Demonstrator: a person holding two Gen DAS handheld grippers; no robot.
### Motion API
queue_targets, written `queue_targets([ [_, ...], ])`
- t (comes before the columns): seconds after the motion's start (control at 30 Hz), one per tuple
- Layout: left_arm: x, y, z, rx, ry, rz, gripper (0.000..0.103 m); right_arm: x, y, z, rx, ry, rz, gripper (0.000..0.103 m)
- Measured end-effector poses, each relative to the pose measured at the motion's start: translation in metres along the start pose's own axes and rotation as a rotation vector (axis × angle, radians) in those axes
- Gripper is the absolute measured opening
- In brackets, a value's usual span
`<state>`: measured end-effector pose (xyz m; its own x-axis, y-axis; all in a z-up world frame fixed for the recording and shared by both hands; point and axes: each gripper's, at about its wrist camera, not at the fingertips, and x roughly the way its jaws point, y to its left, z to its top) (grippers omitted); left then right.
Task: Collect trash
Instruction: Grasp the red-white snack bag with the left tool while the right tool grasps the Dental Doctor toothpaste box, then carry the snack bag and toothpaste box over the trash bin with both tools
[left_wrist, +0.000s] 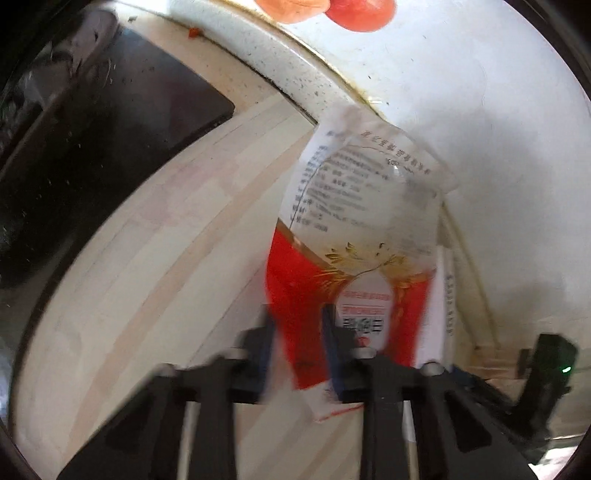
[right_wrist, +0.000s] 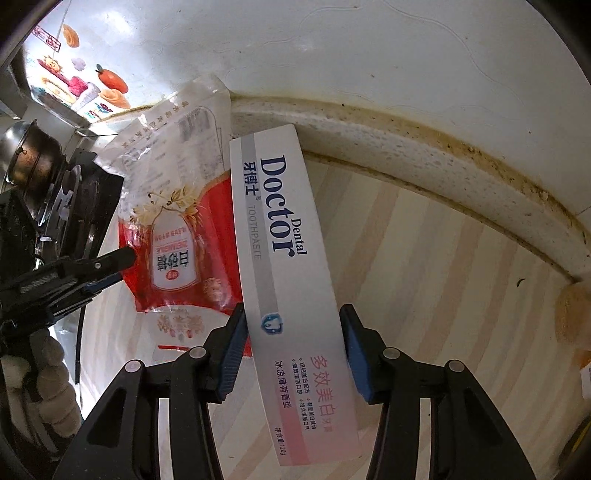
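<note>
Two grips noted: right gripper (right_wrist: 293, 345) fingers clamp the long white cardboard toothpaste box (right_wrist: 284, 266) above the pale striped surface (right_wrist: 424, 277), left gripper (left_wrist: 297, 332) fingers pinched shut on the crinkled red-and-clear plastic bag (left_wrist: 354, 206) just beyond, by the white wall (right_wrist: 369, 48).

left gripper (left_wrist: 297, 332) pinched closed, right gripper (right_wrist: 293, 341) clamped, both pointing steeply down

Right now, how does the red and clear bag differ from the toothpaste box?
The bag is soft, crinkled plastic, red below and clear above; the toothpaste box is stiff white card fading to pink. The left gripper pinches the bag at its edge; the right gripper spans the box's width. Both rest on the striped counter by the wall.
</note>
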<state>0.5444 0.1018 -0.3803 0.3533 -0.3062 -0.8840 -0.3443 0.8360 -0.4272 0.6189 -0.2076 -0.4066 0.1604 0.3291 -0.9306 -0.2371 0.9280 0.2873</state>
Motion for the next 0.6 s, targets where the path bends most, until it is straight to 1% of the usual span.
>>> queue_targets([
  [0.03,-0.002,-0.002,-0.002,0.015,-0.012,0.03,0.0,0.0,0.002,0.001,0.001,0.0,-0.001,0.052],
  [0.17,-0.022,-0.009,-0.011,0.04,-0.072,0.058,0.0,-0.003,0.004,0.003,0.022,-0.019,0.016,0.051],
  [0.33,-0.084,-0.016,-0.033,0.104,-0.188,0.114,0.0,-0.027,0.014,-0.007,0.035,-0.064,0.046,0.051],
  [0.4,-0.112,-0.013,-0.046,0.11,-0.229,0.123,0.0,-0.038,0.022,-0.015,0.027,-0.078,0.057,0.051],
  [0.43,-0.127,-0.01,-0.052,0.113,-0.24,0.115,0.0,-0.044,0.027,-0.019,0.024,-0.084,0.06,0.051],
  [0.53,-0.154,-0.004,-0.067,0.111,-0.259,0.116,0.0,-0.057,0.046,-0.037,0.009,-0.096,0.083,0.051],
  [0.6,-0.18,0.007,-0.085,0.121,-0.284,0.135,0.0,-0.064,0.06,-0.051,-0.003,-0.095,0.101,0.051],
])
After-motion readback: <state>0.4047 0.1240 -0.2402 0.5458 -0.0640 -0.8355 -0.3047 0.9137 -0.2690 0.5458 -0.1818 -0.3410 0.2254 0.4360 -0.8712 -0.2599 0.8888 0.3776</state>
